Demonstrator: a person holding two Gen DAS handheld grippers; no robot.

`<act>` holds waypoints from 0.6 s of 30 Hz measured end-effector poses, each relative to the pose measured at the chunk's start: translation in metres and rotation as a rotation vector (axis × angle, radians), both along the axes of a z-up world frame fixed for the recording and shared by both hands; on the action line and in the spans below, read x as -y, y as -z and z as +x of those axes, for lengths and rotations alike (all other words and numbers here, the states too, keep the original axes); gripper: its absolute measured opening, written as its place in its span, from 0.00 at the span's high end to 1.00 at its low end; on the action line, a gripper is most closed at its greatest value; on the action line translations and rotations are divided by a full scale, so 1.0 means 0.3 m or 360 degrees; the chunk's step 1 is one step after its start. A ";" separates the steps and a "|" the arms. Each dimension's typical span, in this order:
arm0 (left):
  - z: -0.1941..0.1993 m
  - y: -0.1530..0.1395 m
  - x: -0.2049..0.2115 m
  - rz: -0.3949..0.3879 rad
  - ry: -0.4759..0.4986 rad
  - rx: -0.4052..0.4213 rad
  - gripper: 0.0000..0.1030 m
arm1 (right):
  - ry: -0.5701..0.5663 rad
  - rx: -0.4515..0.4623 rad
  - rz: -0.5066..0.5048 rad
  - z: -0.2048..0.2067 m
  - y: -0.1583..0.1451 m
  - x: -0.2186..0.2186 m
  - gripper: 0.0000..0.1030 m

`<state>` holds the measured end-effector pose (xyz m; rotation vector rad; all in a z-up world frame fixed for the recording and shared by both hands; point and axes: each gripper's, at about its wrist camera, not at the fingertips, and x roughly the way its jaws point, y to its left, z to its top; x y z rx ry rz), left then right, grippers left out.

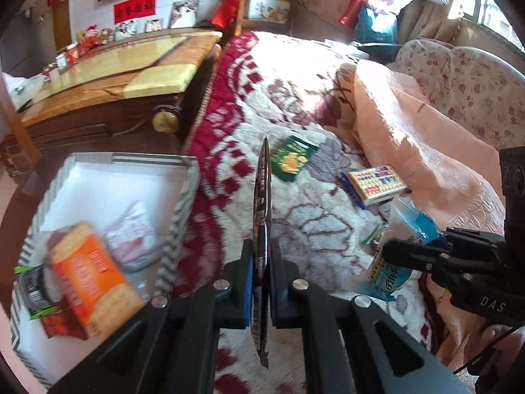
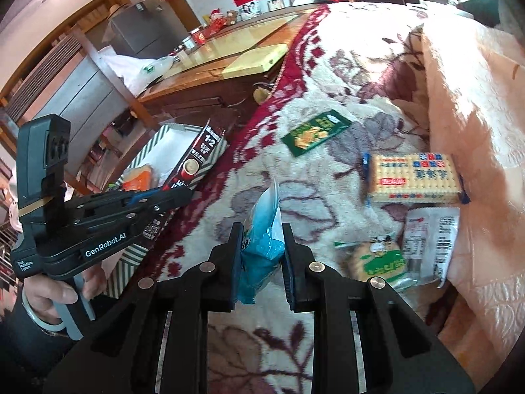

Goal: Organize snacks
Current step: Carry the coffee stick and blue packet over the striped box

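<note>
My left gripper [image 1: 261, 262] is shut on a flat dark coffee sachet [image 1: 262, 197], held edge-on above the blanket beside the striped box [image 1: 183, 197]; it also shows in the right wrist view [image 2: 197, 161]. The box holds an orange cracker pack [image 1: 88, 272] and a white-pink pack [image 1: 131, 233]. My right gripper [image 2: 261, 246] is shut on a blue-white snack bag [image 2: 262, 233], seen in the left view [image 1: 407, 226]. A green packet [image 2: 315, 133], a yellow cracker pack [image 2: 413, 177], a white packet [image 2: 430, 236] and a round green-label snack [image 2: 377, 259] lie on the blanket.
A floral fleece blanket [image 2: 328, 65] covers the bed, with a peach quilt [image 2: 475, 115] bunched on the right. A wooden cabinet [image 1: 108, 75] with a glossy top stands beyond the box on the left.
</note>
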<state>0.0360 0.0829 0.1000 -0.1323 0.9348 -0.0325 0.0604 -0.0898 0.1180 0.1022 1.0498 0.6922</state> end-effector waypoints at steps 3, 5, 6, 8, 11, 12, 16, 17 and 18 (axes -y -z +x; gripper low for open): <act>-0.033 -0.010 -0.039 0.0021 -0.0052 0.0011 0.91 | -0.0038 0.0004 -0.0002 -0.014 -0.009 -0.041 0.80; -0.054 -0.013 -0.061 0.0026 -0.0076 0.0015 0.91 | -0.0063 0.0002 -0.0001 -0.024 -0.015 -0.068 0.80; -0.062 -0.014 -0.072 0.0035 -0.0091 0.0019 0.91 | -0.0076 0.0000 0.0001 -0.028 -0.017 -0.082 0.80; -0.077 -0.018 -0.093 0.0052 -0.0120 0.0028 0.91 | -0.0106 -0.0002 -0.0004 -0.033 -0.019 -0.110 0.80; -0.099 -0.021 -0.129 0.0050 -0.0158 0.0032 0.91 | -0.0156 -0.0002 -0.0010 -0.039 -0.021 -0.158 0.80; -0.105 -0.022 -0.140 0.0054 -0.0171 0.0034 0.91 | -0.0169 -0.0002 -0.0011 -0.042 -0.021 -0.172 0.80; -0.129 -0.026 -0.180 0.0059 -0.0216 0.0042 0.91 | -0.0238 -0.0005 -0.0028 -0.057 -0.020 -0.237 0.80; -0.135 -0.027 -0.189 0.0062 -0.0227 0.0044 0.91 | -0.0249 -0.0007 -0.0029 -0.060 -0.019 -0.250 0.80; -0.141 -0.027 -0.198 0.0062 -0.0238 0.0044 0.91 | -0.0262 -0.0009 -0.0028 -0.065 -0.021 -0.260 0.80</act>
